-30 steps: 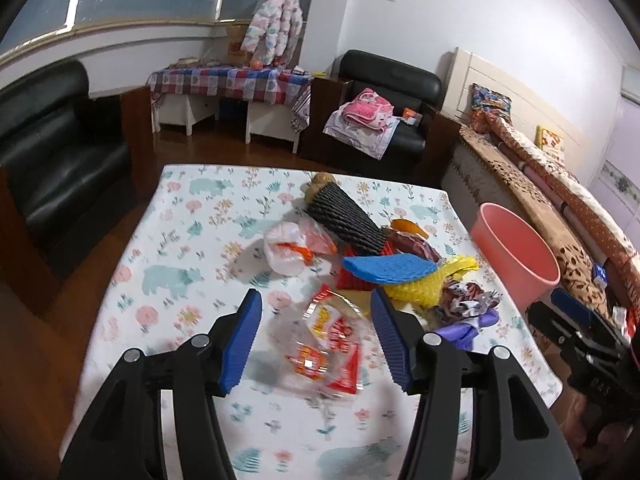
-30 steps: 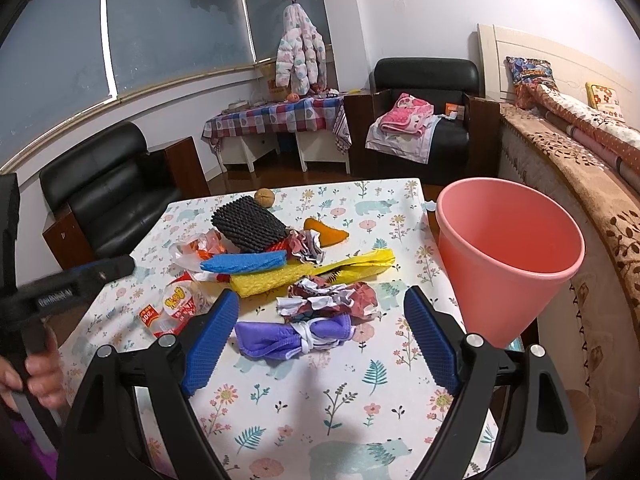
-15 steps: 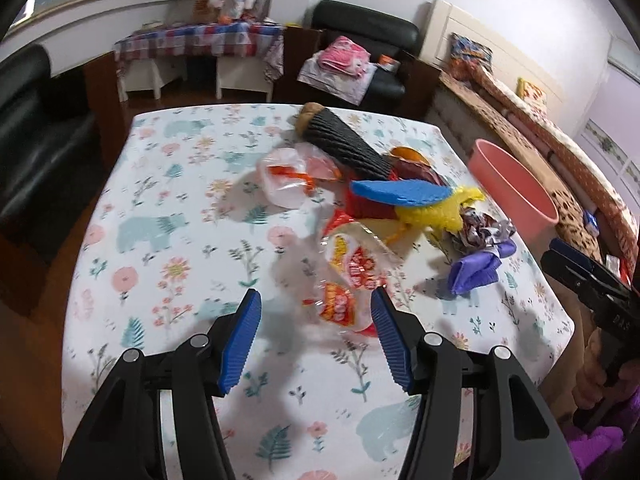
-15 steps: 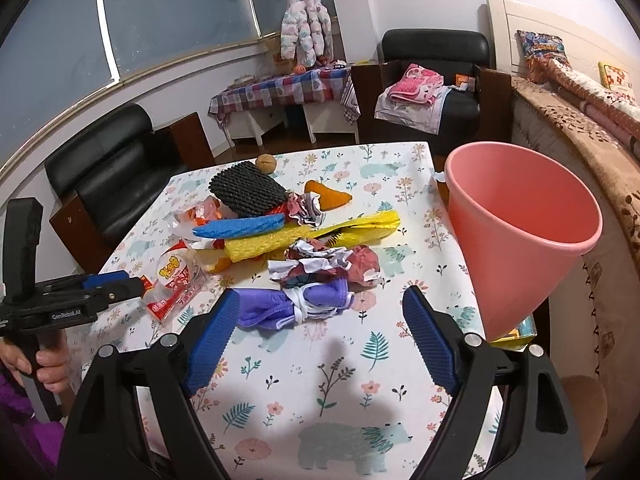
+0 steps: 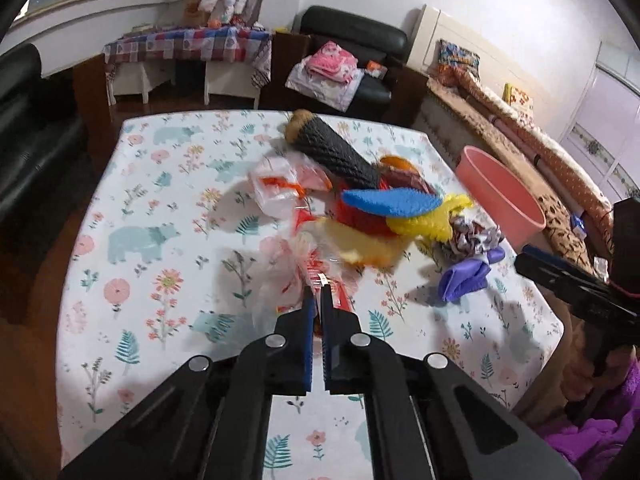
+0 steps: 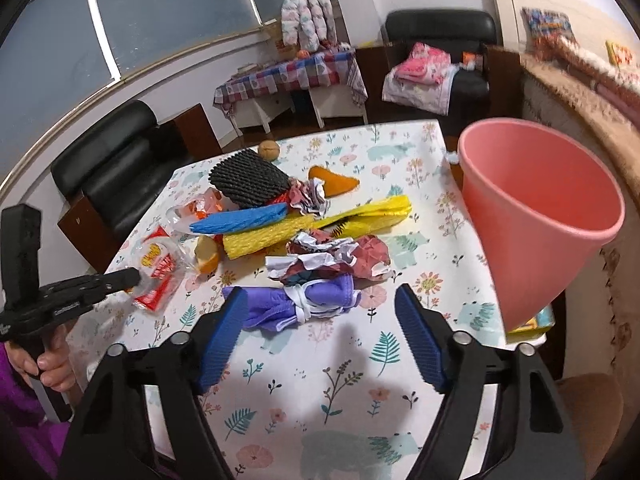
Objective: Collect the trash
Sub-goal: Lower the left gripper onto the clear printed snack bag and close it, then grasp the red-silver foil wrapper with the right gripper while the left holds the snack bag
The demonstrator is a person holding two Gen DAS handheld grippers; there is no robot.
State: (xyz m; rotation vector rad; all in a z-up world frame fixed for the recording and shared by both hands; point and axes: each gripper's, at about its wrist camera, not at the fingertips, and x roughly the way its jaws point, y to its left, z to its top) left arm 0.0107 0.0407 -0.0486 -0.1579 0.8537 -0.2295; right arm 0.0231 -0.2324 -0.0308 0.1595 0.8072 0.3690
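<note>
The left tongs are pinched nearly closed on a clear plastic wrapper with red and yellow print, gripping its near edge low on the table at about 6 o'clock of the trash pile. In the right wrist view the same wrapper lies at 9 o'clock of the pile, with the left tongs' tips on it.

The right tongs are spread wide and hold nothing; they hang above the near edge of the table, with a purple glove lying between and just beyond their blue pads. Touching the glove at 12 o'clock is crumpled paper. Farther back lie a yellow foam net, a blue foam net, a black foam net, an orange peel and a small brown ball.

A pink bucket stands at 3 o'clock, off the table's right edge, its mouth tilted toward the camera
</note>
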